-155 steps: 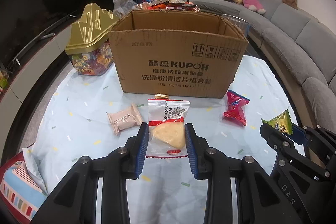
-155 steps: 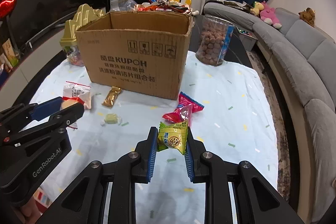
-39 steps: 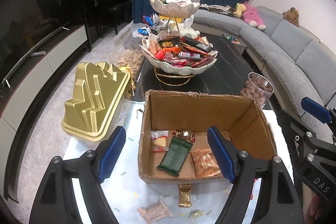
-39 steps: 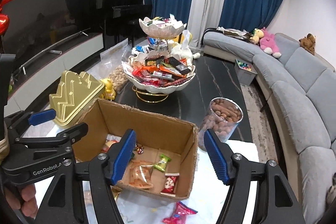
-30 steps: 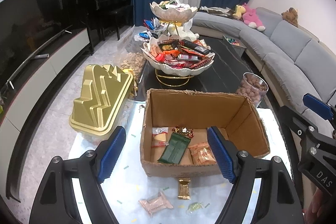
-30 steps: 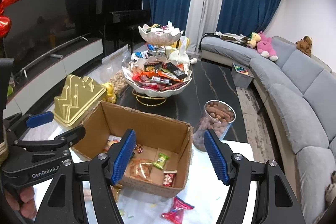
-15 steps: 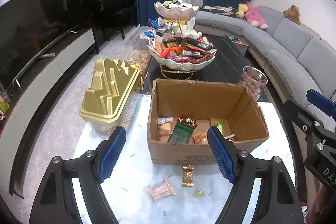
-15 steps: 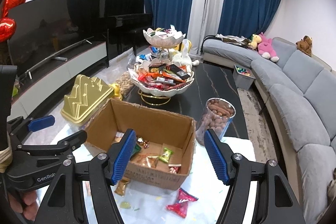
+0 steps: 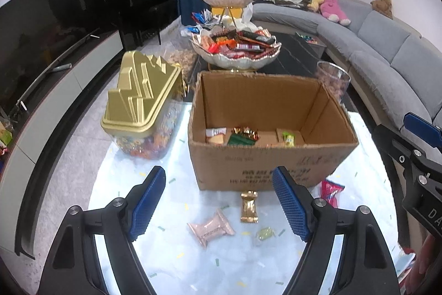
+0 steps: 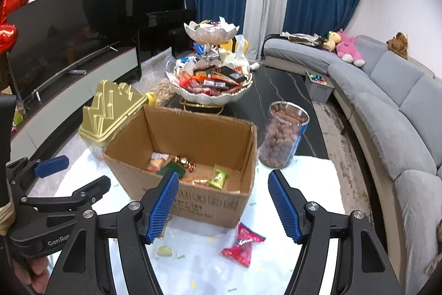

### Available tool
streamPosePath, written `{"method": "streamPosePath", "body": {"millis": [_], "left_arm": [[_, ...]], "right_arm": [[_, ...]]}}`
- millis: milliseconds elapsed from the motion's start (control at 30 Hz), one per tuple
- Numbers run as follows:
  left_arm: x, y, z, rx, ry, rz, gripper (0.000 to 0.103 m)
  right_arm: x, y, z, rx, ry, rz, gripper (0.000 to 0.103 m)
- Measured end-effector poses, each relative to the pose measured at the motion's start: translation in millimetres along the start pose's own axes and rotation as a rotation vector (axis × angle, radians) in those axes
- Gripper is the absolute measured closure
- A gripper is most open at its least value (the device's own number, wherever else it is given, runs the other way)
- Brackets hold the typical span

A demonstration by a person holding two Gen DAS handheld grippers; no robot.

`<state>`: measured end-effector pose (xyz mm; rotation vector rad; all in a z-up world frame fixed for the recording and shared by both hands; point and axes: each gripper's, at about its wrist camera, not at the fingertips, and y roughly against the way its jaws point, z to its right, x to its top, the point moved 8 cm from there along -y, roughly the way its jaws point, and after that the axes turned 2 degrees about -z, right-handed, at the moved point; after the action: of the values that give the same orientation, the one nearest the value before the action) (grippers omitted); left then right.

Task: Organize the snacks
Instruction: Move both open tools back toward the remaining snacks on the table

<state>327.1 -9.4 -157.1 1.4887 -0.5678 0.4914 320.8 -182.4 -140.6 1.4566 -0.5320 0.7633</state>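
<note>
Fingers, left [image 9: 218, 205]: spread wide with nothing between, blue pads angled down over the loose sweets at the near edge of the bench [image 9: 165, 261]; suited to dropping onto one of them.
Fingers, right [image 10: 223, 208]: also wide apart and holding nothing, hovering above the near right corner of the box; red packet lies just below and between.
Box [image 9: 265, 167]: open cardboard carton standing mid-bench, flaps up, mouth clear for dropping snacks in from above.
Inside the box: white-and-red packet [image 9: 215, 135], dark green bar [image 9: 239, 140], gold-foil sweets [image 9: 246, 131], small green packet [image 9: 288, 139], all flat on the bottom near the front wall; judged as snacks already sorted.
Left outside: pink packet [image 9: 211, 226], gold bar [image 9: 248, 206] touching the foot of the box front, pale green sweet [image 9: 263, 233], red packet [image 10: 243, 243] by the right front corner; all near the front edge, within easy reach.
Beyond the box: gold-lidded tub [image 9: 141, 98] of sweets at the left, clear jar [image 10: 283, 140] of brown nuts at the right, tiered dish [image 10: 211, 82] heaped with wrapped bars behind.
Writing: print on the box front too blurred to read; "GenRo…" on the left tool in the right view, "D…" on the right tool in the left view, both cut off.
Progress: judged partway, several pieces not yet boxed.
</note>
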Motion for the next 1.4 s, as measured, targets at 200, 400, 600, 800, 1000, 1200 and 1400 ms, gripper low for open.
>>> {"method": "streamPosePath", "body": {"millis": [200,400,600,800,1000,1200,1400], "left_arm": [[-18.0,-7.4,-2.5,0.006,-0.016,-0.021,0.024],[-34.3,-15.3,-12.6,0.014,-0.034,-0.033,0.024],[-50.8,-25.5,-20.4,0.016,-0.036,-0.045,0.024],[-72.5,-42.7,-26.1,0.001,-0.016,-0.068,0.024],[-88.8,-59.0,-25.0,-0.033,0.002,-0.079,0.024],[-97.3,-75.1,-21.2,-0.049,-0.045,-0.093,0.024],[-104.0,-87.6,-19.5,-0.067,-0.138,-0.074,0.024]], "right_arm": [[-17.9,-5.7,-5.4,0.003,-0.009,-0.02,0.035],[-34.0,-13.2,-17.8,0.005,-0.015,-0.033,0.035],[-53.1,-18.5,-36.7,0.011,0.012,-0.032,0.035],[-73.3,-25.5,-50.6,0.031,0.016,-0.02,0.035],[-93.5,-40.6,-62.5,0.05,0.027,-0.031,0.035],[-110.9,-60.5,-68.0,0.051,0.047,-0.069,0.035],[-130.8,-75.5,-72.0,0.054,0.048,-0.114,0.035]]}}
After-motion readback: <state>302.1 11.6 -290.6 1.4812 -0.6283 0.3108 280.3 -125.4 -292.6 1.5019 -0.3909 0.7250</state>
